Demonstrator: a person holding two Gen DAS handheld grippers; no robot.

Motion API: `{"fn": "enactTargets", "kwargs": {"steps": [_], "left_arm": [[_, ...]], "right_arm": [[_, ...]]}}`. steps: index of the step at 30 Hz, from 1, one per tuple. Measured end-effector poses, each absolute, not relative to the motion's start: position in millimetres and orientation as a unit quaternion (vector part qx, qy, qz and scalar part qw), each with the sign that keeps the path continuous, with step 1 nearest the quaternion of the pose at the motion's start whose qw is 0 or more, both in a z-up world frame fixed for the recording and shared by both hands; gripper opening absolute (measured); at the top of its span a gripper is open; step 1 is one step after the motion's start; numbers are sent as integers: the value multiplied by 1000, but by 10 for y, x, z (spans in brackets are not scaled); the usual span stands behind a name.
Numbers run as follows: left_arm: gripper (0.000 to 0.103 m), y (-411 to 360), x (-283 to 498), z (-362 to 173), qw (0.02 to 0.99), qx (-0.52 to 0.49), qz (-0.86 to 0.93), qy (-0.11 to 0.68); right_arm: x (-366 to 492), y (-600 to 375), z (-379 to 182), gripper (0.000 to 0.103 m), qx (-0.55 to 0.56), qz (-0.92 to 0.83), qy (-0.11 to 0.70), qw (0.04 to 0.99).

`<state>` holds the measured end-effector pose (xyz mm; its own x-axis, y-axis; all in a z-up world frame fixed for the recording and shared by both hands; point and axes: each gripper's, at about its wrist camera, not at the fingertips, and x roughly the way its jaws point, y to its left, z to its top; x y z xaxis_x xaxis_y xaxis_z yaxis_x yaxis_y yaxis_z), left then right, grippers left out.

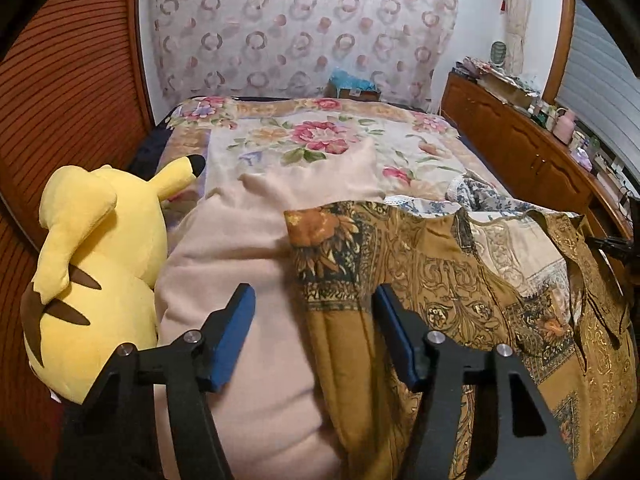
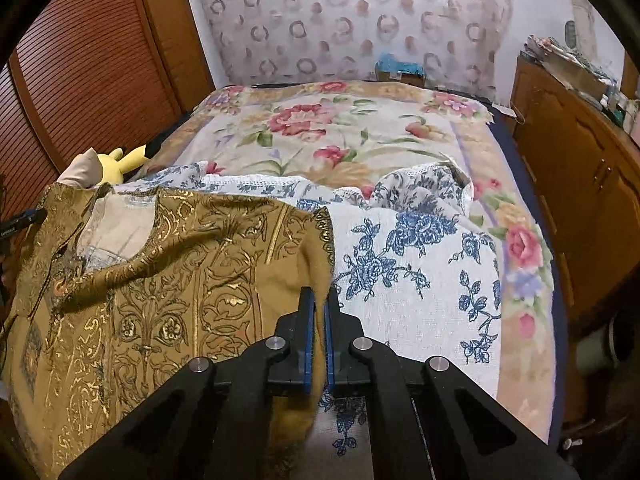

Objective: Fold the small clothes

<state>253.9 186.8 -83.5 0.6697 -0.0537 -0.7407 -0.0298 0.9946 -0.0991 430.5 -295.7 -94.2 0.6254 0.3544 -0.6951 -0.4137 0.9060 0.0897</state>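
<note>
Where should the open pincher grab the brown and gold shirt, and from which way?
The right gripper already pinches one edge of the brown-and-gold shirt. The open left gripper would probably best take the plain mustard side edge lying between its fingers, coming straight forward and down. That edge lies free on the pink blanket, so a finger could slip under it.

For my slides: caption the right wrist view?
Right gripper shut on gold patterned garment over blue-floral cloth.
</note>
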Motion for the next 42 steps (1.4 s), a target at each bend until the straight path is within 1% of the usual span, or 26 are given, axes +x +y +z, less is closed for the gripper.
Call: {"fn": "enactTargets", "kwargs": {"steps": [3, 5, 11, 13, 15, 18, 19, 23, 30, 36, 40, 42], "left_arm": [[61, 1876, 2568, -810, 912, -54, -9, 406], [59, 1873, 2593, -806, 913, -56, -12, 405], [32, 1825, 2648, -762, 913, -64, -35, 401], [12, 1798, 2629, -731, 915, -65, -43, 396], [7, 1749, 2583, -684, 917, -67, -57, 389], [5, 1646, 2466, -578, 923, -59, -73, 374], [5, 1622, 2429, -548, 925, -58, -76, 369], [5, 1459, 2170, -384, 932, -50, -93, 346], [5, 1300, 1671, -218, 938, -47, -110, 325], [5, 1307, 1097, -91, 947, -53, -110, 299], [5, 1319, 680, -140, 949, -59, -106, 292], [5, 1369, 470, -217, 948, -77, -106, 290]], "right_arm": [[4306, -2959, -917, 5, -42, 219, 374, 900], [4300, -2955, -909, 6, -48, 220, 372, 901], [4313, -2814, -893, 21, -69, 213, 370, 902], [4328, -2772, -890, 23, -74, 208, 371, 902], [4332, -2718, -883, 23, -83, 203, 374, 901], [4287, -2648, -850, 5, -94, 209, 373, 899], [4241, -2638, -814, 4, -94, 211, 367, 901], [3967, -2649, -619, 3, -80, 226, 332, 912], [3168, -2635, -390, 3, -68, 248, 278, 926], [2443, -2822, -433, 2, -56, 259, 248, 932], [2003, -3000, -554, 2, -44, 256, 240, 935], [1769, -3115, -638, 2, -33, 256, 243, 935]]}}
